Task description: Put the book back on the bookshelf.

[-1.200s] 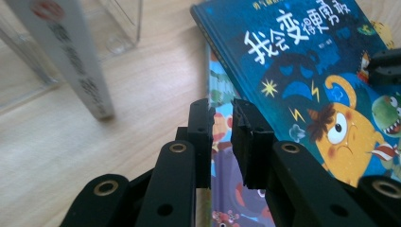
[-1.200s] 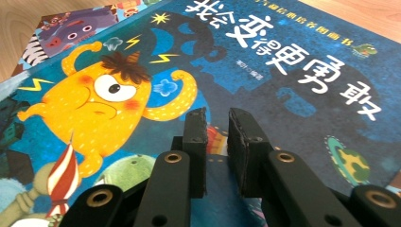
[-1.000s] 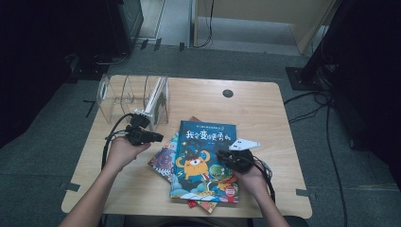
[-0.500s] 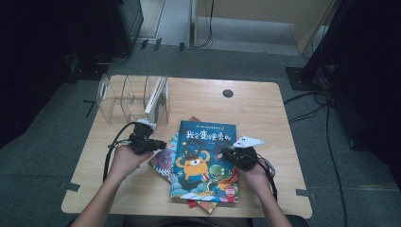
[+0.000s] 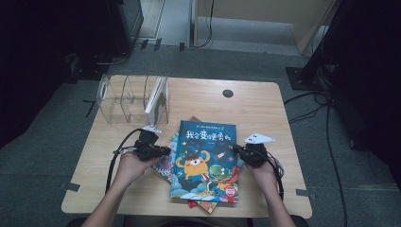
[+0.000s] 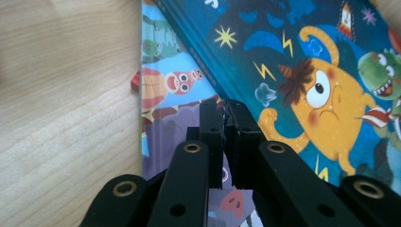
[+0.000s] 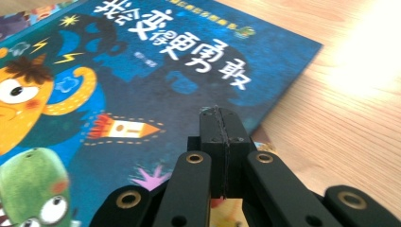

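A blue picture book (image 5: 205, 161) with an orange monster on its cover tops a fanned stack of several books in the middle of the table. My left gripper (image 5: 163, 151) sits at the stack's left edge. In the left gripper view its tips (image 6: 226, 106) hover over a purple book (image 6: 165, 94), right at the blue book's (image 6: 302, 56) edge. Its jaws have just been closing and nothing shows between them. My right gripper (image 5: 238, 150) is at the blue book's right edge. Its jaws (image 7: 219, 116) have also just closed, empty, low over the cover (image 7: 156, 71).
A clear divided rack (image 5: 118, 97) stands at the table's back left, with a white book (image 5: 157, 99) upright in its right slot. A round cable hole (image 5: 228, 93) is at the back centre. Bare wood (image 5: 265, 113) lies behind and to the right of the stack.
My left gripper has come down and nearer to the stack's left edge. The right gripper has shifted a little to the right along the blue book's edge.
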### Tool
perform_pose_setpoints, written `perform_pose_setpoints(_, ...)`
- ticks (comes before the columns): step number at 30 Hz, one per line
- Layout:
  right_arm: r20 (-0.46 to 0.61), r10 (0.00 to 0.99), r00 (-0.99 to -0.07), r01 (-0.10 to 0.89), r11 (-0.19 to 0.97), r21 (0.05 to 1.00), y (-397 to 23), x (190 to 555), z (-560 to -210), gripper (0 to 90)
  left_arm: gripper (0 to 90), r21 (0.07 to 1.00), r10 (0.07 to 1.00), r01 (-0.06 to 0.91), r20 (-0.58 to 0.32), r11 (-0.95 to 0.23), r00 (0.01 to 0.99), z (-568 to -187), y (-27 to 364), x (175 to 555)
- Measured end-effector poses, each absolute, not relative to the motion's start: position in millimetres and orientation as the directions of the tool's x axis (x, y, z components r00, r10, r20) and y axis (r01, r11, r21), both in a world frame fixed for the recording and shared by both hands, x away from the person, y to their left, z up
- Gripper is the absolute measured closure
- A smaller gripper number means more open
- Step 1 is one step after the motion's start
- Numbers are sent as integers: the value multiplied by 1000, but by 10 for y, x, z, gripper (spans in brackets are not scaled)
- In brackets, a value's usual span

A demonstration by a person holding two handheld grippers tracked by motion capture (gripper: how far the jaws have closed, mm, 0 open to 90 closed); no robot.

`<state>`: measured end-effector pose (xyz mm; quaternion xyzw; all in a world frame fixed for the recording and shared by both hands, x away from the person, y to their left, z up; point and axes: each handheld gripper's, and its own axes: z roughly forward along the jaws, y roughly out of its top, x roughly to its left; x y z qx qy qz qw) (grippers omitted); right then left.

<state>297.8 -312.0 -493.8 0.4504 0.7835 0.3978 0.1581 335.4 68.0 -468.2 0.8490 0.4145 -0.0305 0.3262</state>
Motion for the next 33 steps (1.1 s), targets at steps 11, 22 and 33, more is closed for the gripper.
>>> perform_pose_setpoints(11, 125, 855, -503, 612, 250, 750, -3215, 2993, -4954, 900, 873, 530, 678, 727, -337, -437, 653, -4770, 610, 3321)
perform_pose_setpoints(22, 94, 867, -489, 611, 265, 746, -3153, 2999, -4975, 900, 886, 532, 663, 726, -355, -436, 659, -4827, 564, 3256)
perform_pose_setpoints(33, 84, 862, -500, 598, 274, 753, -3021, 3079, -4984, 900, 888, 531, 678, 740, -364, -412, 639, -4830, 661, 3085)
